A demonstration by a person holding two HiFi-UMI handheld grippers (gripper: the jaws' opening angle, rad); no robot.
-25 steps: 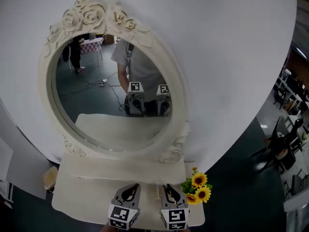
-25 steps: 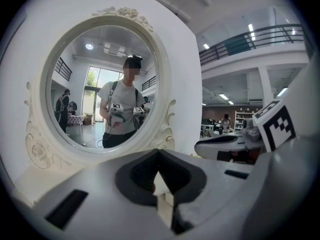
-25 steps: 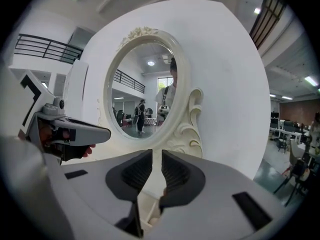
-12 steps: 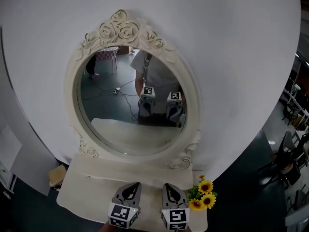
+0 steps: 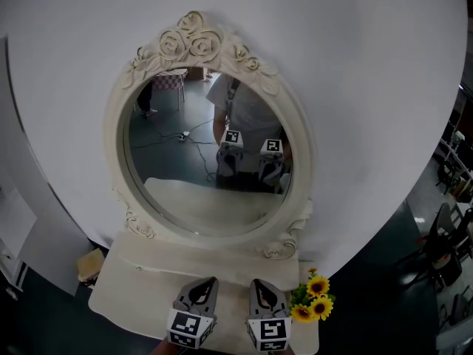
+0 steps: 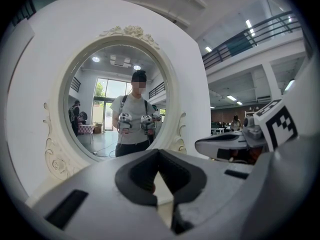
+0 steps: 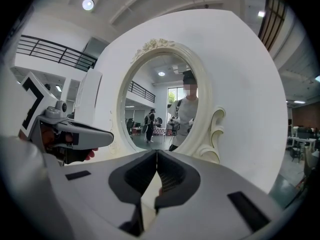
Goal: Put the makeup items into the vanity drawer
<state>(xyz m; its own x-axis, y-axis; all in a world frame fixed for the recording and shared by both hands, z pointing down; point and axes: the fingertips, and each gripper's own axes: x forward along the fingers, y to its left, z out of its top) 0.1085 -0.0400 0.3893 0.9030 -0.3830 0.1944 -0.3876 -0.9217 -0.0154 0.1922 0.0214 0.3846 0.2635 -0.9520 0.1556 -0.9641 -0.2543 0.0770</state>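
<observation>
A large white curved wall panel (image 5: 355, 87) fills most of the head view, with dark floor (image 5: 369, 272) showing to its right. A cream vanity (image 5: 222, 261) stands against the panel. Its drawer front cannot be seen from any view, and no view shows whether anything lies inside.

An oval mirror (image 5: 185, 191) rises from the back edge of the vanity top (image 5: 140, 287), set in a cream frame (image 5: 191, 41) with carved roses at its crown and scrolls at its base. The glass reflects a person (image 5: 247, 109) in a light shirt, who holds two grippers side by side at waist height, and an open hall behind them.

The left gripper (image 5: 210, 281) and the right gripper (image 5: 256, 282) sit close together over the front edge of the vanity top, right of its middle. Both point toward the mirror. Each carries a cube with black and white square markers at its near end. In its own view, the left gripper's jaws meet at the tip with nothing between them. The right gripper's jaws are likewise pressed together and empty.

A small bunch of sunflowers (image 5: 314, 298) stands at the front right corner of the vanity top, just beside the right gripper. A small tan object (image 5: 90, 265), too dim to identify, sits on the floor by the vanity's left edge.
</observation>
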